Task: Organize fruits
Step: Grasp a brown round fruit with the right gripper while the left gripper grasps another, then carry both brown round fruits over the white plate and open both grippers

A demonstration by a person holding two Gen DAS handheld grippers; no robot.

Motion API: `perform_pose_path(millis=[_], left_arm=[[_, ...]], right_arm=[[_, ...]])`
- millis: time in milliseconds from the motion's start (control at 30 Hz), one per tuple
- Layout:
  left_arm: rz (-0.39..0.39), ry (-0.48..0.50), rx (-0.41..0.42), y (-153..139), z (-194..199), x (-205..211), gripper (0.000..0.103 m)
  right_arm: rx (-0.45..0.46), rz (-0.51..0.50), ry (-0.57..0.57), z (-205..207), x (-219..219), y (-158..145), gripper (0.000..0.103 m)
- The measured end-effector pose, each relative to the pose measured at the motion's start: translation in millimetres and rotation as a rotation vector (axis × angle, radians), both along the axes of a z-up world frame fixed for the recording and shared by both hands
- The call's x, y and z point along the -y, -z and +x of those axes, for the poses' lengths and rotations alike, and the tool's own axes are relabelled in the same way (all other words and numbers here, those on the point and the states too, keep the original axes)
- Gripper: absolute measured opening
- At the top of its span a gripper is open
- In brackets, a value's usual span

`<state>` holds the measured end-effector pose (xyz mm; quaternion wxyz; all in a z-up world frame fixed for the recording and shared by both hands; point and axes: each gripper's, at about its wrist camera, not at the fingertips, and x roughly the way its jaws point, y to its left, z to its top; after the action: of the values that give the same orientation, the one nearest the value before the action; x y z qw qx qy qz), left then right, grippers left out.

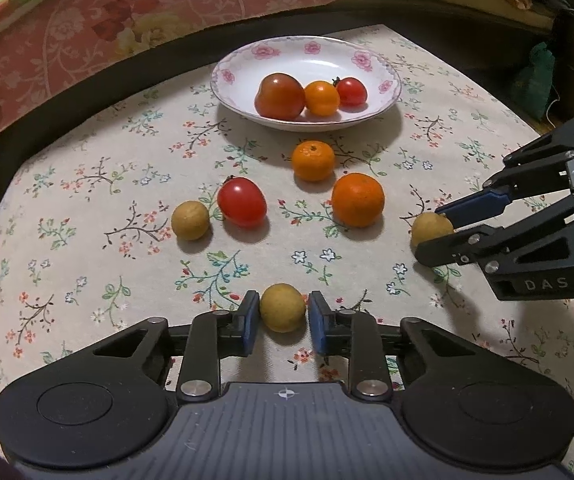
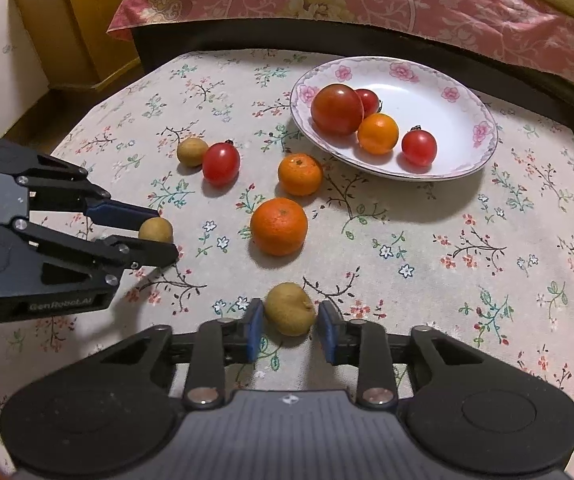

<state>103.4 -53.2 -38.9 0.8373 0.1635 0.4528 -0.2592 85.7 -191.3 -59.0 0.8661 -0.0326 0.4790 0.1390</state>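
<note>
My left gripper (image 1: 283, 320) stands open around a small brown round fruit (image 1: 283, 307) on the floral cloth, its blue pads (image 1: 251, 322) a hair off each side. The right gripper (image 2: 290, 322) is open the same way around another brown fruit (image 2: 289, 308), with narrow gaps at both pads. Each gripper also shows in the other's view: the right gripper (image 1: 430, 232) at the right, the left gripper (image 2: 165, 233) at the left. The flowered white plate (image 1: 311, 42) at the far side holds a large tomato (image 1: 279, 95) and smaller tomatoes.
Loose on the cloth lie two mandarins (image 1: 313, 160) (image 1: 358, 199), a red tomato (image 1: 241, 201) and a third brown fruit (image 1: 190, 220). A bed with a pink floral cover (image 1: 127, 8) borders the far table edge. A wooden cabinet (image 2: 79, 20) stands at the far left.
</note>
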Motion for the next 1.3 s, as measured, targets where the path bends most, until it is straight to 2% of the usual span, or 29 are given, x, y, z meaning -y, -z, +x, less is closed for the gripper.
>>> perform_pose_path(millis=[367, 567, 667, 733, 933, 1300], left_arm=[[-0.001, 0.010, -0.005, 1, -2, 1, 0.033], [-0.005, -0.006, -0.010, 1, -1, -1, 0.038], [-0.006, -0.013, -0.011, 1, -1, 0, 0.037], [-0.009, -0.007, -0.016, 0, -1, 1, 0.032], [-0.011, 0.003, -0.017, -2, -2, 3, 0.032], [-0.060, 0.000, 0.030, -19, 6, 14, 0.032]], right_arm=[[-0.001, -0.005, -0.003, -1, -1, 1, 0.028], [-0.007, -0.001, -0.004, 1, -1, 2, 0.028], [-0.005, -0.002, -0.002, 0, -2, 3, 0.028], [-0.006, -0.009, -0.002, 0, -3, 2, 0.028], [0.000, -0.015, 0.013, -1, -1, 0, 0.028], [0.045, 0.007, 0.035, 1, -1, -13, 0.028]])
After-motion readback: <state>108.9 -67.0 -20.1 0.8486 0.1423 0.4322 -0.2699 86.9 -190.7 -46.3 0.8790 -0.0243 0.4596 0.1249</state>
